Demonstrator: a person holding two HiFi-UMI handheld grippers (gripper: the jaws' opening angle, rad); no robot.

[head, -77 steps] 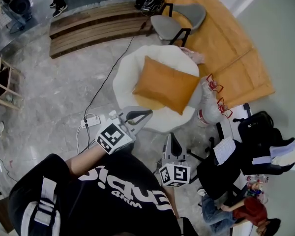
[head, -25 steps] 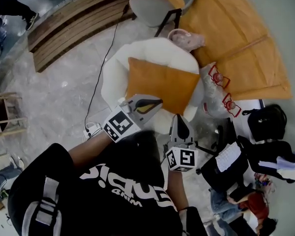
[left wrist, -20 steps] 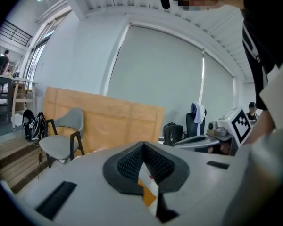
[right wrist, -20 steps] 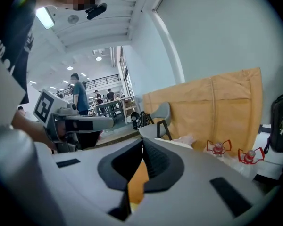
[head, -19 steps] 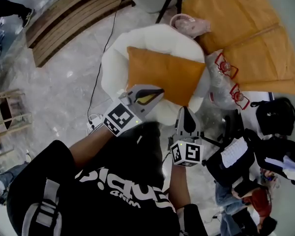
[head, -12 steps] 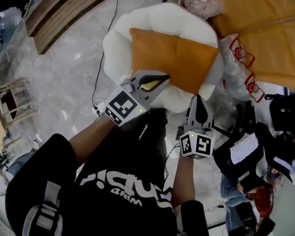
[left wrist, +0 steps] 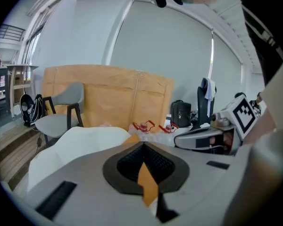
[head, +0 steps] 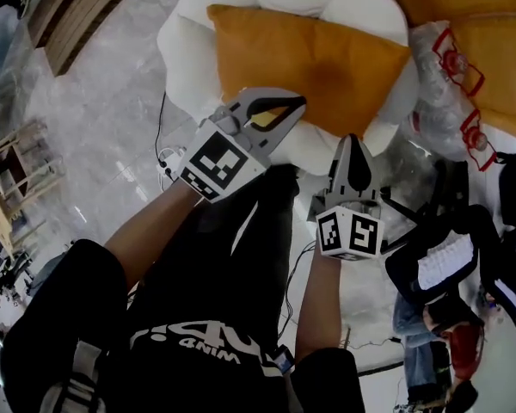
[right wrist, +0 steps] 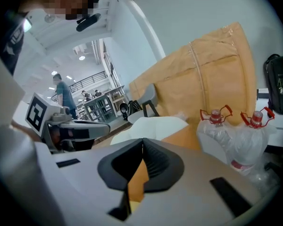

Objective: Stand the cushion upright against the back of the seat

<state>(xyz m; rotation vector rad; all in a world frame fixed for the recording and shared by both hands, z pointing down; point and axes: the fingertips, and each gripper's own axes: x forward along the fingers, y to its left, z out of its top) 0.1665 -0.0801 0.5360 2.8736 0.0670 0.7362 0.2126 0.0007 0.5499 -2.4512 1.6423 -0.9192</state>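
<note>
Both tools are sitting lower and nearer the seat (head: 187,48) than a second ago, with the left tool (head: 294,107) reaching the cushion's (head: 327,58) near edge and the right tool (head: 353,141) pointing at the seat's front rim. Both tools are clenching shut on nothing. The smooth, rectangular orange cushion is lying flat across the puffy white seat, which is standing on a glossy marbled floor (head: 95,136).

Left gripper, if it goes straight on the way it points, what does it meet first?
Probably the near edge of the orange cushion on the white seat, just ahead of the left gripper; depth is unclear.
</note>
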